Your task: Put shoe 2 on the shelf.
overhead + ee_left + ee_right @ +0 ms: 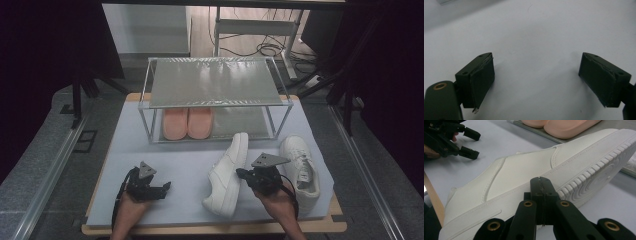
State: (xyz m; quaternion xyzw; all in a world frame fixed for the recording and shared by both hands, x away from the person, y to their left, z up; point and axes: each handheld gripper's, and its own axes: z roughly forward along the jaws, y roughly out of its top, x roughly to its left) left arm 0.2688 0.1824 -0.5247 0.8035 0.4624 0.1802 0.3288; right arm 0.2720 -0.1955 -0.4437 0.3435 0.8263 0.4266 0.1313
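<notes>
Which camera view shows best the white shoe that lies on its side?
The right gripper view: the white shoe is close, with its stitching and ribbed sole clear. The high view shows it whole but small, beside the right gripper. The left gripper view looks at bare mat.

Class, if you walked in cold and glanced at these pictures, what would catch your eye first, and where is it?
Two white sneakers on the pale mat: one tipped on its side mid-table, the other at the right. The right gripper, jaws shut, sits against the tipped one. Behind, pink slippers sit on the lower shelf of a clear rack.
</notes>
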